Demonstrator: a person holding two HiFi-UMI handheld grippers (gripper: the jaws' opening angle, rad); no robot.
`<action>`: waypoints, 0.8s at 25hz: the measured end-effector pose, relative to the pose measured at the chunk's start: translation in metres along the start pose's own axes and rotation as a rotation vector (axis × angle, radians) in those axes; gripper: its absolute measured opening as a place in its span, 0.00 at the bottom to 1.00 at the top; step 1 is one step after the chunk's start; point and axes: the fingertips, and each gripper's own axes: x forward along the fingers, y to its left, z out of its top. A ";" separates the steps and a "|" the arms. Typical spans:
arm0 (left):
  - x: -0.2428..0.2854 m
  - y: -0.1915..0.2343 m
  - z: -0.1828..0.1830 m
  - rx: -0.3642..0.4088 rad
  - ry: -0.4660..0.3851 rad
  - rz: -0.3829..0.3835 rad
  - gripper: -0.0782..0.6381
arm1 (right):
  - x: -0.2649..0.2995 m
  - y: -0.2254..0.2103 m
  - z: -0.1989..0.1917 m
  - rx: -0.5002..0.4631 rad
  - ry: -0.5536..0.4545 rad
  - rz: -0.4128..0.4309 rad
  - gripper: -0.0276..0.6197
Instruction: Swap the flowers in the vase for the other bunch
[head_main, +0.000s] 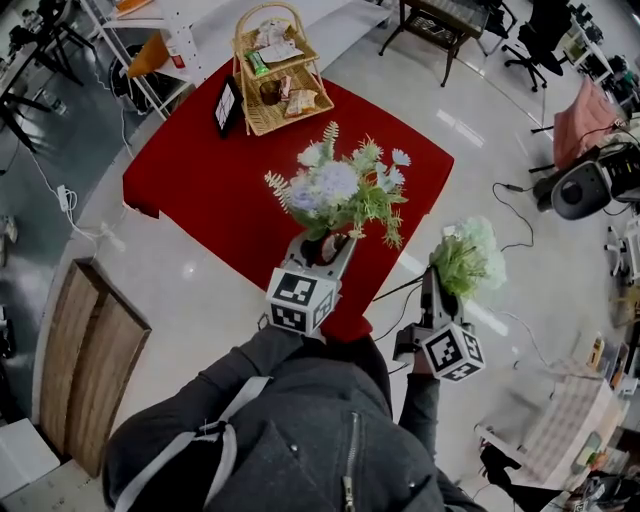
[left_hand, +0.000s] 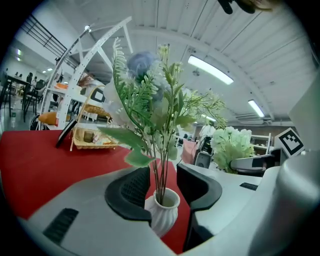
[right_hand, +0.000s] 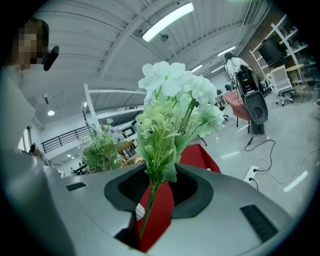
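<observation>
Left gripper (head_main: 324, 248) is at the near edge of the red-clothed bench (head_main: 200, 180). Its jaws are released and bracket the white ribbed vase (left_hand: 162, 212). One pad meets the vase wall; a sliver of red cloth shows beside the other. The vase stands upright on the cloth, mouth up. The mixed blue-and-green bunch (head_main: 345, 190) is seated in it, stems vertical between the jaws and heads fanning above. Right gripper (head_main: 438, 288) is off the bench's right side, over the floor. Its jaws are clenched on the stems of the white-and-green bunch (right_hand: 175, 100). Those stems run along the jaw line, heads pointing away from the person.
</observation>
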 end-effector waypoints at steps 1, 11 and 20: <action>0.000 0.001 0.001 -0.001 -0.003 0.004 0.34 | 0.001 -0.001 0.000 -0.001 0.001 0.002 0.22; -0.001 0.000 0.001 0.001 -0.013 0.012 0.20 | 0.000 -0.004 0.000 0.000 0.002 0.012 0.22; 0.002 -0.001 0.003 0.001 -0.006 -0.025 0.15 | 0.005 0.000 0.000 0.001 0.002 0.016 0.22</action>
